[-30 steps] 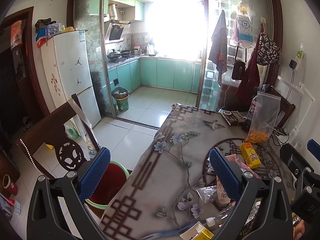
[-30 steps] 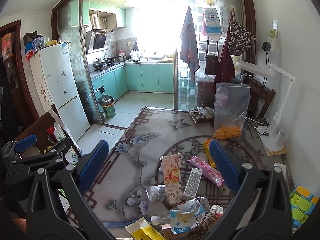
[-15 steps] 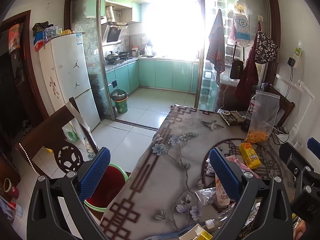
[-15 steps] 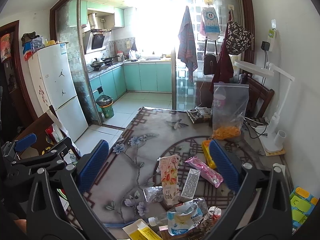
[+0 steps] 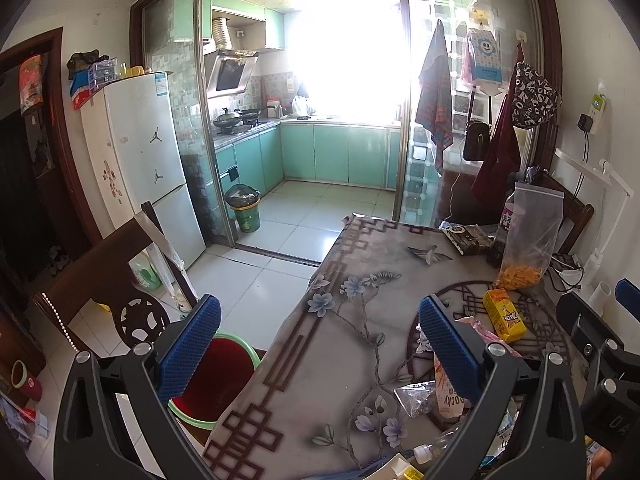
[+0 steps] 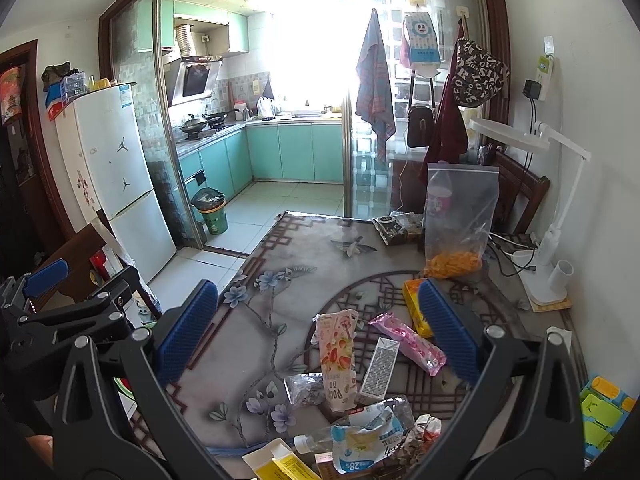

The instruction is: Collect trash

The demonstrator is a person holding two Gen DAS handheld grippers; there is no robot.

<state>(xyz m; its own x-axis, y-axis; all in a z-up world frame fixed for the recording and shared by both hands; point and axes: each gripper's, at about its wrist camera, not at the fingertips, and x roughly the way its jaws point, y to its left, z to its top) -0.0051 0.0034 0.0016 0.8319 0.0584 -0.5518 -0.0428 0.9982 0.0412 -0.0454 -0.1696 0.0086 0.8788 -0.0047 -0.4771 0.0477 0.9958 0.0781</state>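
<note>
Trash lies on the patterned table (image 6: pixel 280 292): a strawberry Pocky wrapper (image 6: pixel 336 360), a pink wrapper (image 6: pixel 408 344), a small grey carton (image 6: pixel 379 372), a crumpled clear wrapper (image 6: pixel 306 388), a squashed plastic bottle (image 6: pixel 360 440) and a yellow box (image 5: pixel 504 314). My right gripper (image 6: pixel 316 344) is open and empty above the pile. My left gripper (image 5: pixel 320 350) is open and empty over the table's left edge. A green bucket with red inside (image 5: pixel 216 380) stands on the floor left of the table.
A zip bag with orange snacks (image 6: pixel 458 220), a dark packet (image 6: pixel 400 226) and a white desk lamp (image 6: pixel 548 240) stand at the table's back right. A wooden chair (image 5: pixel 108 280) is left of the table. A fridge (image 5: pixel 144 164) and a kitchen bin (image 5: pixel 244 212) are further back.
Both grippers have risen and pulled back slightly; the view shifted a little. Both stay open and nothing on the table has moved.
</note>
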